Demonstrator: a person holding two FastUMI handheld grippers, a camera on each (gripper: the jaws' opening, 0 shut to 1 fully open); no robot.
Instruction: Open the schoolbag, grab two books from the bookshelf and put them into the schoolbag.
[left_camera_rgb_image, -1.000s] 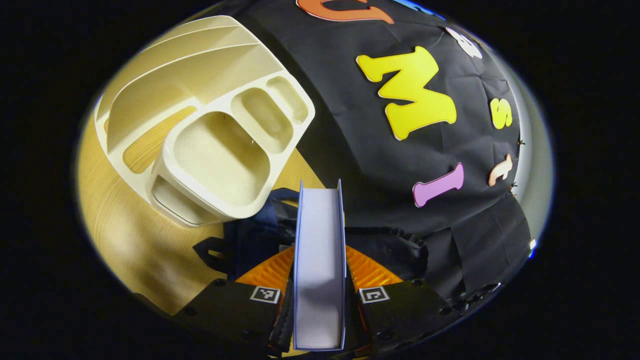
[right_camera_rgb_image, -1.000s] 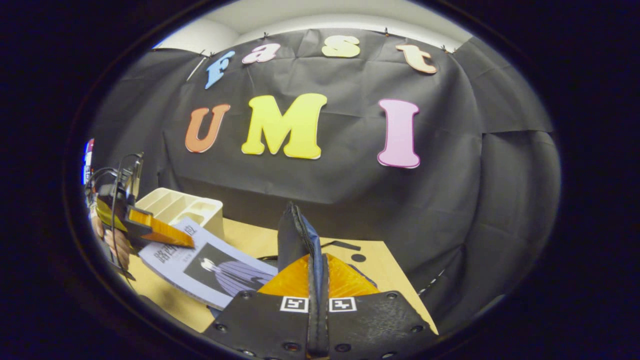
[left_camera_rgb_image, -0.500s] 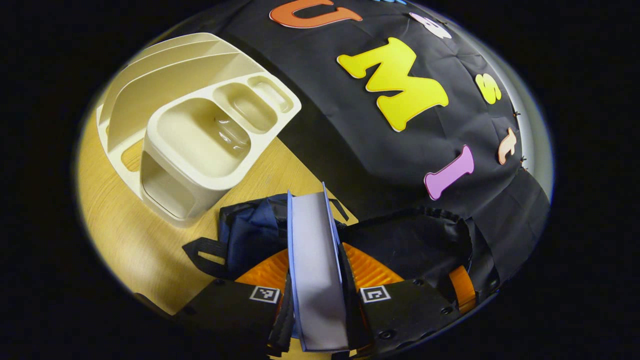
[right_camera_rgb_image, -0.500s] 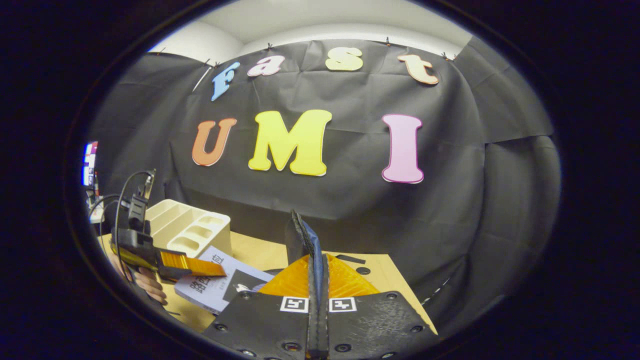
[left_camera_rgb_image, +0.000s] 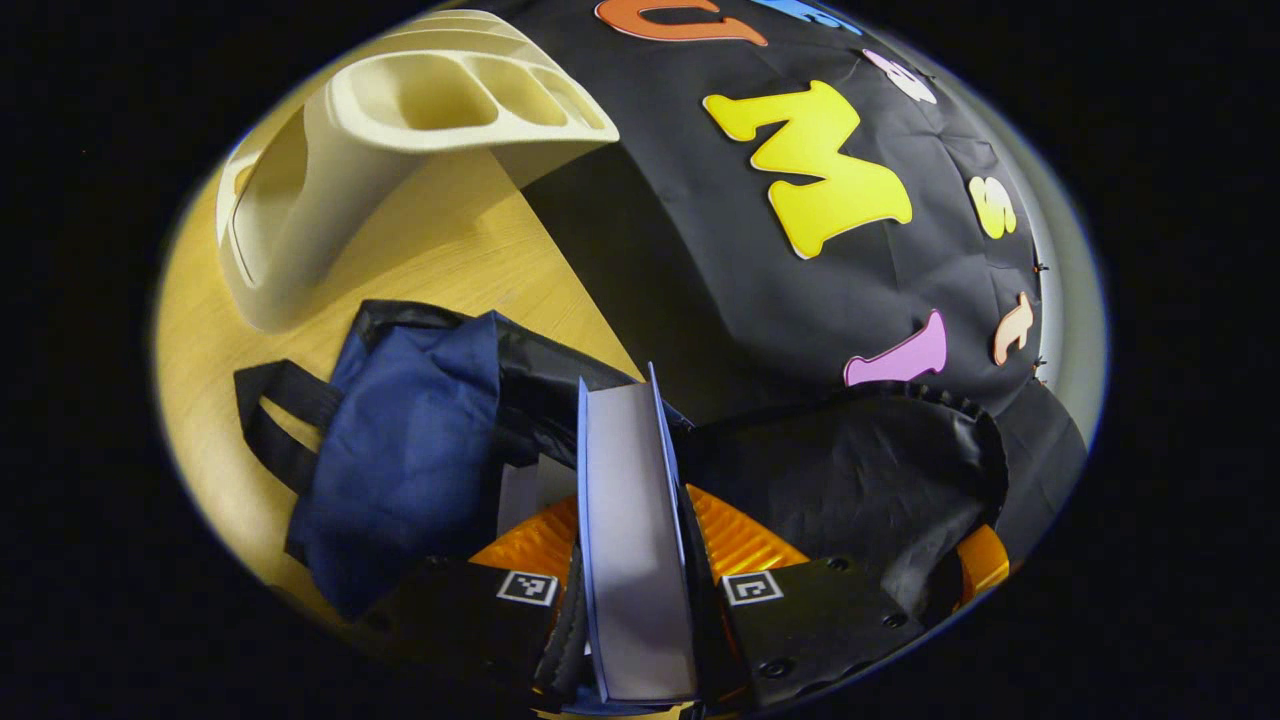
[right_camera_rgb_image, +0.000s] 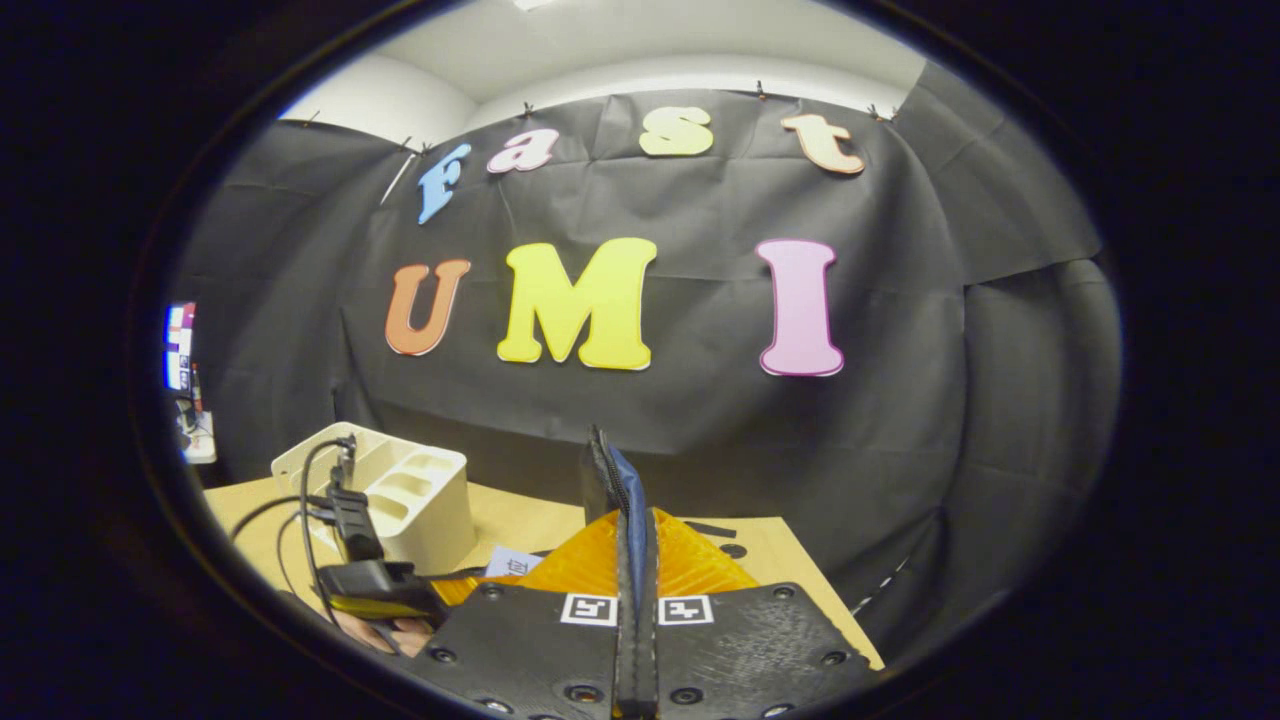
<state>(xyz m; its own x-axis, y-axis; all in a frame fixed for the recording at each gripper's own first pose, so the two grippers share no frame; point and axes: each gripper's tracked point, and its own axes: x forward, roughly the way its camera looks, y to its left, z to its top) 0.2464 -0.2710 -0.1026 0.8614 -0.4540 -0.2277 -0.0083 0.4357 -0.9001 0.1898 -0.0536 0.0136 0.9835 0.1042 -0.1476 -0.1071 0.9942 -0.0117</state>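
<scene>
1. Gripping a book (left_camera_rgb_image: 630, 530) on edge, the left gripper (left_camera_rgb_image: 632, 560) has both fingers pressed against its covers, with the page block facing the camera and the blue covers showing as thin lines on either side.
2. The book's far end points into the schoolbag (left_camera_rgb_image: 420, 450), a navy bag lying on the wooden table (left_camera_rgb_image: 440, 240); its blue fabric spreads to the left of the book, and its black lining (left_camera_rgb_image: 850, 480) rises to the right.
3. A pale edge, which may be another book (left_camera_rgb_image: 520, 495), shows inside the bag just left of the held book; I cannot tell for sure.
4. The bag's black straps (left_camera_rgb_image: 275, 420) lie on the table at its left side.
5. The cream bookshelf (left_camera_rgb_image: 330, 170), a desk organiser with oval compartments, stands on the table beyond the bag, well apart from the held book.
6. In the right gripper view, the right gripper (right_camera_rgb_image: 634, 590) is pinched closed on the schoolbag's opening edge (right_camera_rgb_image: 612, 480), holding a zipper-lined fold of navy fabric upright between its fingers.
7. In that same view the left gripper (right_camera_rgb_image: 440, 590) sits low at the left with cables trailing from it, a hand (right_camera_rgb_image: 385, 632) beneath it, and a corner of the book (right_camera_rgb_image: 510, 562) just beside it.
8. The bookshelf (right_camera_rgb_image: 420, 495) stands behind that gripper, on the table (right_camera_rgb_image: 760, 560).
</scene>
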